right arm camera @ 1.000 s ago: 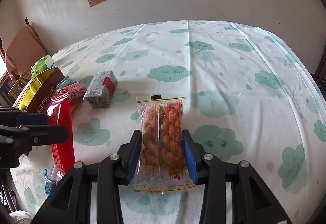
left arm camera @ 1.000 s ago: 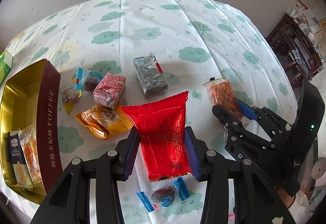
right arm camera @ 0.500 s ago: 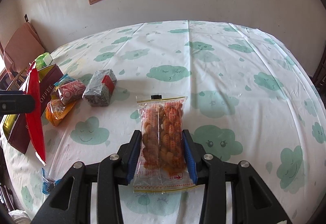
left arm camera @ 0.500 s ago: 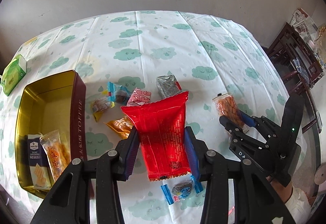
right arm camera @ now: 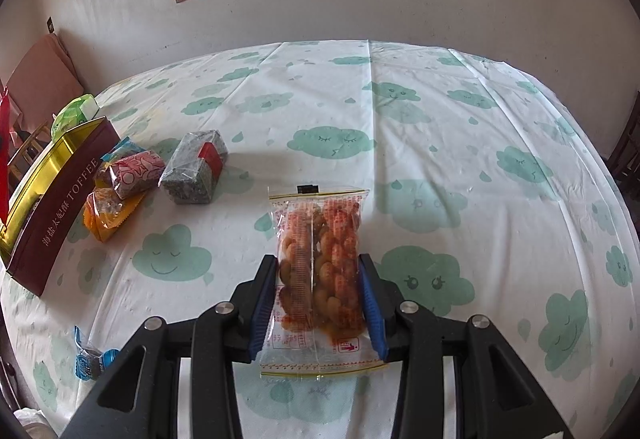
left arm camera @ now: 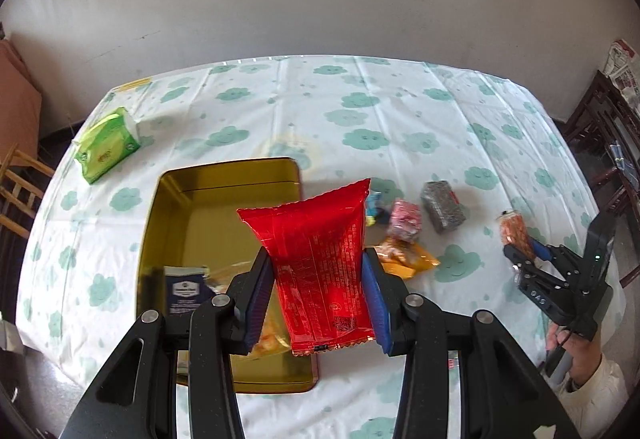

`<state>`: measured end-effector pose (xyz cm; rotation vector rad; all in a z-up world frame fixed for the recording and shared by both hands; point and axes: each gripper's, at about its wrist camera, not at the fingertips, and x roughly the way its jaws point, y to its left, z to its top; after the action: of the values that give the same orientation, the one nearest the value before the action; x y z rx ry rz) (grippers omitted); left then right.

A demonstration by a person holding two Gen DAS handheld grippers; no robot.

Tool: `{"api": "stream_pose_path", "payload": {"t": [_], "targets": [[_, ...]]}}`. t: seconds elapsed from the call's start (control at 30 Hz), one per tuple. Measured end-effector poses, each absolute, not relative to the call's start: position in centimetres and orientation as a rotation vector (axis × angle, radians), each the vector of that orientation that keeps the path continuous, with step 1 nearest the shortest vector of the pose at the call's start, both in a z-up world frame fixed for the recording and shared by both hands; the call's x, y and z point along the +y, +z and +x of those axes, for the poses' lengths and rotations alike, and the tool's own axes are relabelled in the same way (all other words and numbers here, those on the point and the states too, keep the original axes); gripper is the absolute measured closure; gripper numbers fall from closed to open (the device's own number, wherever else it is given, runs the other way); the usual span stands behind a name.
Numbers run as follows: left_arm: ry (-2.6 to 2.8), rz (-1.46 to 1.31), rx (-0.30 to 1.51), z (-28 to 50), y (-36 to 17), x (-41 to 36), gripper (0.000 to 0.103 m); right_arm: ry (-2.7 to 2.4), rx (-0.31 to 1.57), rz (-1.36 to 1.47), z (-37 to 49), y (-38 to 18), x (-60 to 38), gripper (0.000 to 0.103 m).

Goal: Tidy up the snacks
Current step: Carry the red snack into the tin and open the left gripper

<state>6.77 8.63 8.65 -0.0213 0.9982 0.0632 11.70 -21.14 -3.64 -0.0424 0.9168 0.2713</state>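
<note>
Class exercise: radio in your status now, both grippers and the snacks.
Left gripper shut on red packet, above gold tin. Right gripper shut on peanut bag. Nothing blocking.

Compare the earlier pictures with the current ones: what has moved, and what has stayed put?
The left gripper, still shut on the red packet, has carried it up off the table and sideways over the gold tin. The right gripper stays clamped on the peanut packet, unmoved. The loose snacks lie as before.
</note>
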Motion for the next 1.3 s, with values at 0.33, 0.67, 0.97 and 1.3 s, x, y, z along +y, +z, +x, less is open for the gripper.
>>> {"api": "stream_pose_path", "payload": {"t": [0.33,0.67,0.97,1.3], "targets": [[0.239,0.044,1.11,7.0,5.6,16.6,0.064,0.262,0.917,-0.063,11.7,-3.6,-20.9,0.063],[0.255,0.132,1.185,7.7,1.5,18.5,0.063,0.252,0.917,-0.087,11.6,-3.7,-20.5,0.063],[0.23,0.129,1.237,7.7,-1.3,18.8,0.064,0.241,0.917,-0.118,11.6,-3.7,-20.2,0.062],[0.219,0.074,1.217,7.5,-1.5,19.5,0.063,0.238,0.937,-0.122,11.8,-3.7,-20.0,0.061]]}}
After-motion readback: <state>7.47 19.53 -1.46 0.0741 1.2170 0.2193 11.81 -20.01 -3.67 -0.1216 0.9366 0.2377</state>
